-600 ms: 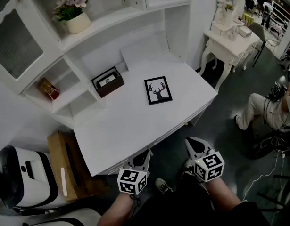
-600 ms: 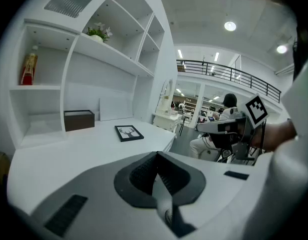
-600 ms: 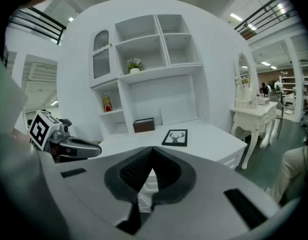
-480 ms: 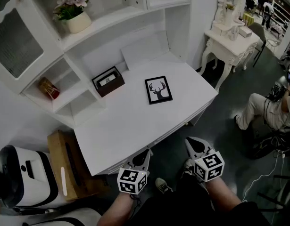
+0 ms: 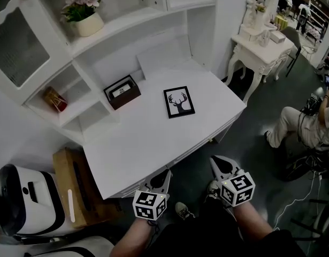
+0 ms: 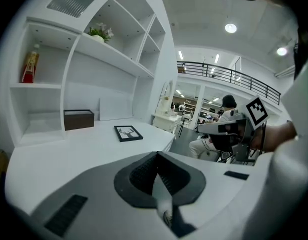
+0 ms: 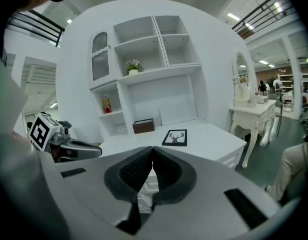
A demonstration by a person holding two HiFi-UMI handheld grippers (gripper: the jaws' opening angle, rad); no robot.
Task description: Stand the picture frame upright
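Note:
A black picture frame with a deer print lies flat on the white desk, toward its far right part. It also shows small in the left gripper view as the frame and in the right gripper view as the frame. My left gripper hovers just off the desk's near edge, shut and empty. The right gripper hangs beside it over the dark floor, also shut with nothing held. Both point toward the desk, well short of the frame.
A dark brown box sits at the back of the desk by the white shelf unit. A flower pot and a red item stand on shelves. A white dressing table and a seated person are at the right.

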